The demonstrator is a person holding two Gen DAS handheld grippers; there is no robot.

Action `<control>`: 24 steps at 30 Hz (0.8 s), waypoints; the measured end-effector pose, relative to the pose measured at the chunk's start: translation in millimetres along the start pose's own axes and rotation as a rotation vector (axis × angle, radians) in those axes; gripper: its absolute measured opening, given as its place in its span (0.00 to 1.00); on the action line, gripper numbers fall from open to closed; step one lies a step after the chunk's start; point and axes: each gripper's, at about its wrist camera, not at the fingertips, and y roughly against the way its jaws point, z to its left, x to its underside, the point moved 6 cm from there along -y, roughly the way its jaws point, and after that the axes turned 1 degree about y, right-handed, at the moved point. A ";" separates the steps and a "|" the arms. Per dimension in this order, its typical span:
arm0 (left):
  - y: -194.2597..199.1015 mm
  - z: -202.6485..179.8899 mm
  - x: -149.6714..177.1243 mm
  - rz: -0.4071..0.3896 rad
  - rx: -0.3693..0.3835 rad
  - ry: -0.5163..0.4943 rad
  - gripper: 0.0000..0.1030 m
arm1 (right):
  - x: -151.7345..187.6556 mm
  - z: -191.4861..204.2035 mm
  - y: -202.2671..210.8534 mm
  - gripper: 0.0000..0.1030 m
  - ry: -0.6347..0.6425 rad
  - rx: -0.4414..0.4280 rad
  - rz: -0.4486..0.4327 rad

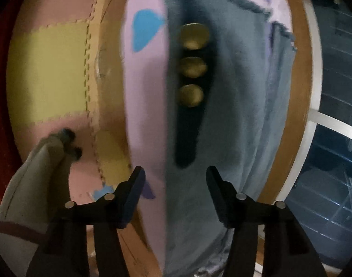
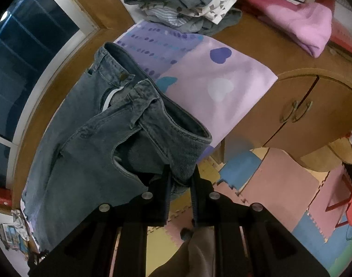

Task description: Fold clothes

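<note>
A pair of blue-grey jeans [image 2: 83, 143] lies on a pink and purple sheet [image 2: 222, 85] spread over a wooden surface. My right gripper [image 2: 180, 175] is shut on the jeans' waistband at its near corner, lifting it off the sheet. In the left wrist view the jeans [image 1: 240, 106] fill the middle, blurred, with three round gold spots [image 1: 192, 65] in a dark streak. My left gripper [image 1: 174, 173] is open and empty, just above the jeans' near part.
A stack of folded clothes [image 2: 183, 2] and a pink garment [image 2: 298, 20] lie at the back of the wooden surface [image 2: 256, 37]. A cabinet with two doors [image 2: 302, 115] stands below. Coloured foam floor mats [image 2: 279, 184] and a window [image 2: 26, 53] are near.
</note>
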 end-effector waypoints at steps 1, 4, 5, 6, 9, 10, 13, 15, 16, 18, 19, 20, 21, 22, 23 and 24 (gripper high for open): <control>0.2 -5.2 -4.4 -0.024 -0.020 -0.031 0.52 | -0.6 0.5 0.8 0.14 0.004 -0.005 -0.002; 0.2 -13.7 -15.6 -0.072 -0.084 -0.080 0.31 | -1.2 -0.8 3.0 0.14 0.008 -0.001 -0.017; -0.4 -11.7 -17.1 -0.065 -0.097 -0.060 0.25 | -1.5 -2.1 3.5 0.14 0.003 0.005 -0.028; -0.7 -9.8 -18.4 -0.058 -0.109 -0.041 0.25 | -1.4 -2.9 2.9 0.14 -0.006 0.000 -0.030; 4.2 -11.9 -15.6 -0.069 -0.126 -0.047 0.15 | -0.9 -4.6 2.5 0.14 -0.027 -0.010 -0.038; 8.8 -12.5 -13.4 -0.076 -0.119 -0.034 0.13 | -0.7 -5.1 2.6 0.14 -0.033 -0.013 -0.041; 29.7 -15.3 -12.6 -0.109 -0.097 -0.007 0.06 | -3.5 -7.5 13.1 0.14 -0.062 -0.013 -0.078; 40.0 -23.7 -10.6 -0.127 -0.108 -0.022 0.06 | -5.5 -9.1 20.2 0.13 -0.081 -0.013 -0.102; 45.8 -31.1 -11.1 -0.141 -0.102 -0.034 0.06 | -7.9 -7.4 24.7 0.13 -0.095 -0.025 -0.116; 51.9 -42.5 -13.5 -0.166 -0.084 -0.056 0.03 | -12.8 -4.0 33.9 0.12 -0.120 -0.047 -0.143; 54.7 -47.8 -15.5 -0.180 -0.075 -0.069 0.03 | -14.5 -0.8 35.8 0.12 -0.119 -0.055 -0.144; 57.4 -53.0 -17.4 -0.193 -0.065 -0.081 0.02 | -16.3 2.7 36.4 0.12 -0.118 -0.065 -0.140; 57.6 -56.9 -18.9 -0.195 -0.053 -0.086 0.02 | -18.0 5.2 34.7 0.12 -0.128 -0.076 -0.131; 54.9 -60.9 -19.9 -0.193 -0.034 -0.083 0.02 | -19.7 7.6 33.1 0.12 -0.137 -0.087 -0.123; 54.4 -64.2 -20.8 -0.194 -0.025 -0.084 0.02 | -21.6 7.5 31.6 0.12 -0.156 -0.097 -0.118; 54.0 -67.5 -21.6 -0.196 -0.017 -0.086 0.02 | -23.5 7.4 30.1 0.12 -0.174 -0.106 -0.112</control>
